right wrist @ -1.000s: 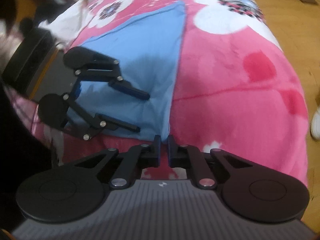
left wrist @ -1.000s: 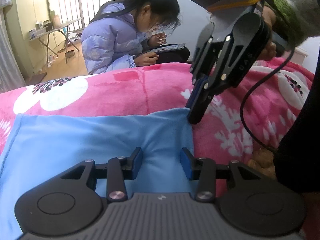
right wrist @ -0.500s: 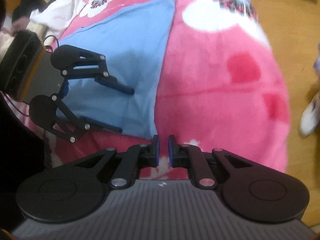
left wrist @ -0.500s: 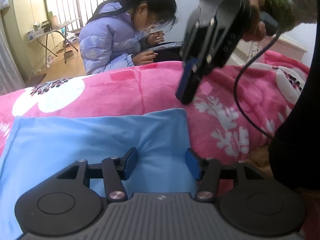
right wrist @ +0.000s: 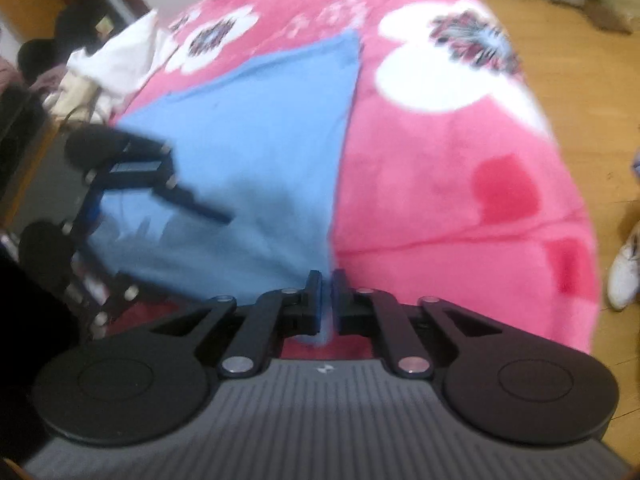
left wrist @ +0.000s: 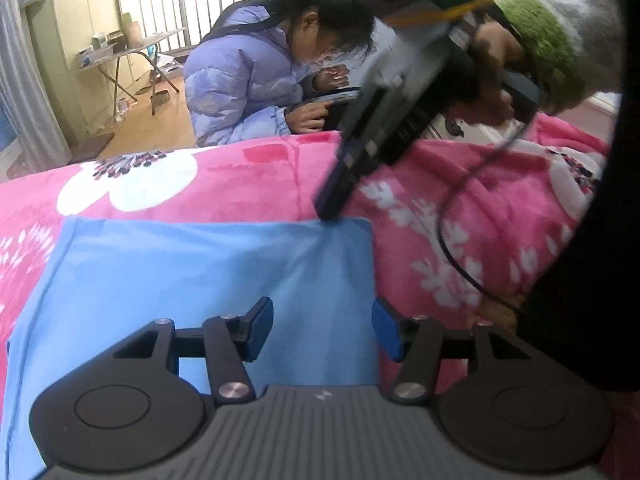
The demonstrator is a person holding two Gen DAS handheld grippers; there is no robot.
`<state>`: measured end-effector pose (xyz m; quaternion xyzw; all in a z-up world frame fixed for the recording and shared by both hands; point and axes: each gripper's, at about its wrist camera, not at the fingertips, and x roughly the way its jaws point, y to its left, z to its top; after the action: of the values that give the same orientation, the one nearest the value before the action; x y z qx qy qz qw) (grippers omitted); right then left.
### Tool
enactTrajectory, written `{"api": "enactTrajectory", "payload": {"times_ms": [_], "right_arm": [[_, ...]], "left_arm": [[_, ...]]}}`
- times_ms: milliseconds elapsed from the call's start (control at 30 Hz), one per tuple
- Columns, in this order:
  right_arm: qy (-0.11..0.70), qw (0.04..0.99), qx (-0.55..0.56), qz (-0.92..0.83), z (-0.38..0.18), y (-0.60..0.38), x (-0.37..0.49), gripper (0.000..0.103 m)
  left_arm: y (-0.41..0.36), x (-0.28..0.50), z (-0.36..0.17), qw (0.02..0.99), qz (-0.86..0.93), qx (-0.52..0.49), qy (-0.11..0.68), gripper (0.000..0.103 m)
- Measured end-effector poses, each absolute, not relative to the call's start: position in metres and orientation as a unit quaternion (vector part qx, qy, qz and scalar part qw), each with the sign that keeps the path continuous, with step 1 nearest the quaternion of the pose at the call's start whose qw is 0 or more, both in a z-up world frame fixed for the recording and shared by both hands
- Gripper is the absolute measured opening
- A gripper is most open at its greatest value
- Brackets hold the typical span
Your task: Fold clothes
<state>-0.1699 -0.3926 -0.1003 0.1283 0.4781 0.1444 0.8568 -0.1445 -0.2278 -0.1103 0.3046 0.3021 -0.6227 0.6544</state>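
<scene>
A light blue garment [left wrist: 192,280] lies flat on a pink flowered blanket [left wrist: 248,184]; it also shows in the right wrist view [right wrist: 256,168]. My left gripper [left wrist: 322,330] is open, low over the garment's near right edge. My right gripper [right wrist: 327,300] is shut on the garment's far right corner; blue cloth shows between its pads. In the left wrist view the right gripper [left wrist: 330,210] comes down from the upper right onto that corner. The left gripper [right wrist: 168,216] shows blurred over the cloth in the right wrist view.
A girl in a lilac jacket [left wrist: 248,80] sits just beyond the bed's far edge with a tablet. A folding table [left wrist: 128,56] stands at the back left. White cloth [right wrist: 116,68] is heaped at the bed's far side. A wooden floor [right wrist: 592,92] and a white shoe [right wrist: 624,276] lie right.
My right gripper has come down from above the blanket onto the garment's far right corner and now pinches it. My left gripper has opened slightly wider and stayed in place.
</scene>
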Motion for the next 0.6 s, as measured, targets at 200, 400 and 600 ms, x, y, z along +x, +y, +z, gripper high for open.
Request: {"api": "enactTrajectory", "payload": {"times_ms": [200, 400, 600], "right_arm": [[0.444, 0.870, 0.114, 0.181, -0.096, -0.374, -0.159, 0.008], [0.427, 0.886, 0.139, 0.114, -0.105, -0.396, -0.165, 0.006], [0.404, 0.889, 0.159, 0.147, -0.091, -0.392, -0.185, 0.008]], "left_arm": [[-0.225, -0.163, -0.113, 0.635, -0.618, 0.322, 0.333, 0.056], [-0.211, -0.171, -0.108, 0.642, -0.588, 0.331, 0.364, 0.056], [-0.191, -0.174, -0.100, 0.648, -0.554, 0.315, 0.417, 0.056]]}}
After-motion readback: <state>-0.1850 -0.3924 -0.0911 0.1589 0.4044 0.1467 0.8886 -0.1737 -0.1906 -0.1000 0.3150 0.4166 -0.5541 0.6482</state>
